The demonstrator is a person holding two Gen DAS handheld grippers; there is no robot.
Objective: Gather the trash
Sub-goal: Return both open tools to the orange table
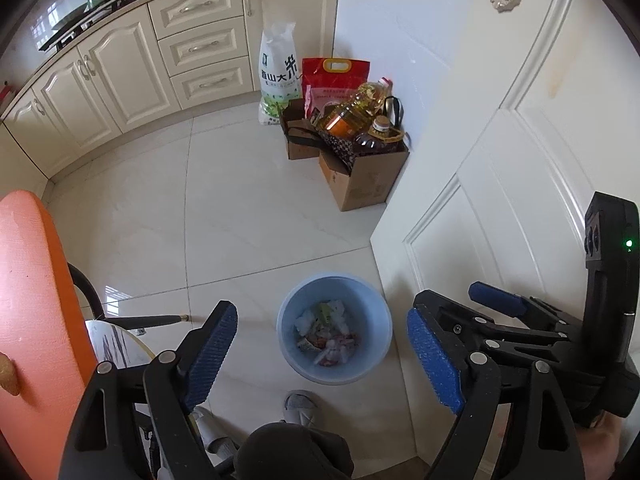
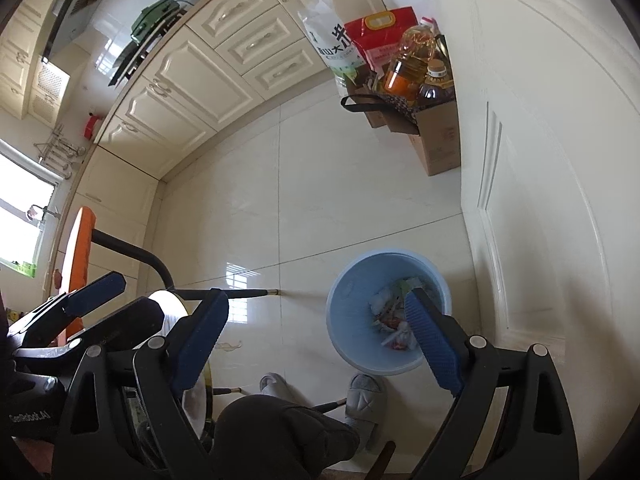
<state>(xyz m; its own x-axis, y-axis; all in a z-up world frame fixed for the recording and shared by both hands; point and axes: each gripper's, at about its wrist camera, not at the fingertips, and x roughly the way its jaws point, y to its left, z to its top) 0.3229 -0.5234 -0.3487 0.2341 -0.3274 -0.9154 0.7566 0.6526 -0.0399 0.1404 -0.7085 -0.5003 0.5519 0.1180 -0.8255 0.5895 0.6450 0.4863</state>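
Both grippers point down over the floor w/ jaws spread wide & nothing between the pads: left gripper [image 1: 322,354] frames the light-blue trash bin [image 1: 370,320] from above, right gripper [image 2: 316,346] sits just beside it, its right pad overlapping the bin rim in the right wrist view. Bin stands on pale floor tiles [image 1: 248,220] next to a white door [image 1: 520,200], w/ crumpled wrappers & scraps [image 1: 326,336] lying at the bottom. A person's grey slippers [image 2: 362,396] are just near the bin; cardboard boxes w/ oil bottles [image 1: 356,120] & rice bags stand well apart by the cream cabinets [image 1: 120,68].
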